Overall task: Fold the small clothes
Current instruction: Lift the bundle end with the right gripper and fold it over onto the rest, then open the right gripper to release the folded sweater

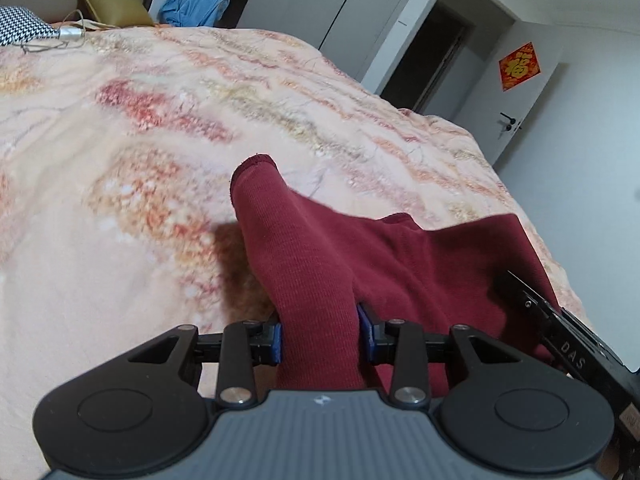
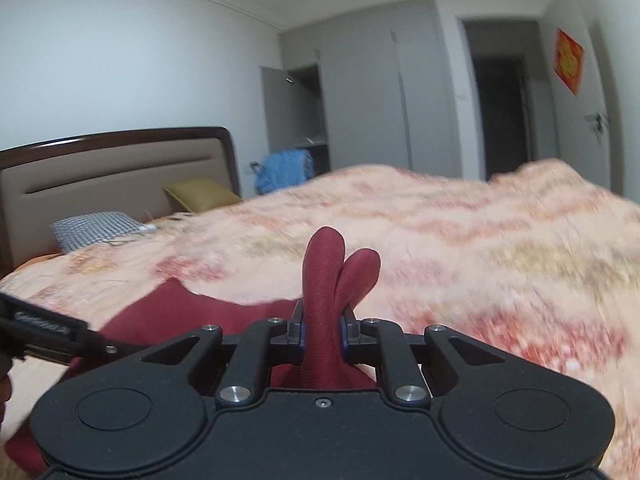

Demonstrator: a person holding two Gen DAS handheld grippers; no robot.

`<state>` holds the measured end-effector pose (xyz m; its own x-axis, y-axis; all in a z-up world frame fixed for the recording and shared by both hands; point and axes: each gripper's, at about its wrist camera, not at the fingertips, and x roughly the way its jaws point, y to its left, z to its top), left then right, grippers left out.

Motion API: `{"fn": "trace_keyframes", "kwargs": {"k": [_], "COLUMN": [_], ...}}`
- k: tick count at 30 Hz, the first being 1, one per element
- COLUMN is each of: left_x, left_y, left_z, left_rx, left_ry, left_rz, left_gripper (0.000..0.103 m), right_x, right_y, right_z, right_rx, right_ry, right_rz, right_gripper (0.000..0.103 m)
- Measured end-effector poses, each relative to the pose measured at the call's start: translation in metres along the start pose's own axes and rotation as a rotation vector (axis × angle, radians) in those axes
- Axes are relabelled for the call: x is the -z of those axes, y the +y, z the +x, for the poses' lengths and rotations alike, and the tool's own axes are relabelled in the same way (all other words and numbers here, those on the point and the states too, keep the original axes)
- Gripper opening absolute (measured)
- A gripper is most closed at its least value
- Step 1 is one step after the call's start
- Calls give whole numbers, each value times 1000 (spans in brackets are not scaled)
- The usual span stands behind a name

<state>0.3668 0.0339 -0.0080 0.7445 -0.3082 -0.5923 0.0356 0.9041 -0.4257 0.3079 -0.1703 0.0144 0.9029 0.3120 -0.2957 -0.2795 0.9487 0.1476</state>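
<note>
Lying on bedspread: maroon garment

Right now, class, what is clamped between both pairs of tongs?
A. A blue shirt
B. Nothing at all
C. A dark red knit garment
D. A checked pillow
C: the left tongs and the right tongs each pinch a fold of the dark red knit garment above the floral bedspread.

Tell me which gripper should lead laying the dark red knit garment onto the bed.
Probably left. The left gripper clamps a sleeve-like part of the dark red knit garment and angles down over the peach floral bedspread. The right gripper pinches bunched folds, pointing nearly level.
</note>
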Motion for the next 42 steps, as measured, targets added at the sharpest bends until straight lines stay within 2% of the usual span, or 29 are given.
{"fn": "trace_keyframes", "kwargs": {"k": [6, 9, 10, 11, 13, 16, 18, 23, 32, 42], "left_x": [6, 7, 5, 4, 3, 2, 3, 4, 20, 71], "left_y": [9, 9, 9, 10, 11, 13, 13, 4, -30, -61], "left_z": [7, 5, 6, 5, 2, -7, -16, -48, -123, -202], "left_rx": [4, -16, -29, -46, -76, -95, -106, -132, -154, -143], "left_ry": [-1, 4, 7, 10, 8, 10, 4, -24, -118, -214], "left_rz": [-22, -20, -20, -23, -36, -58, -65, -43, 18, 83], "left_gripper": [52, 63, 73, 83, 89, 95, 98, 103, 103, 103], "right_x": [28, 30, 30, 30, 28, 25, 22, 9, -17, 1], "right_y": [-18, -18, -18, -18, -19, -19, -18, -11, 11, 44], "right_z": [12, 10, 9, 8, 5, -3, -11, -40, -117, -211], "right_rx": [38, 50, 52, 54, 63, 83, 81, 71, 55, 35], "right_ry": [73, 71, 70, 72, 78, 77, 62, 14, -85, -112], "right_rz": [87, 97, 100, 105, 114, 130, 137, 116, 90, 55], "right_gripper": [21, 28, 30, 35, 44, 69, 82, 100, 102, 102]}}
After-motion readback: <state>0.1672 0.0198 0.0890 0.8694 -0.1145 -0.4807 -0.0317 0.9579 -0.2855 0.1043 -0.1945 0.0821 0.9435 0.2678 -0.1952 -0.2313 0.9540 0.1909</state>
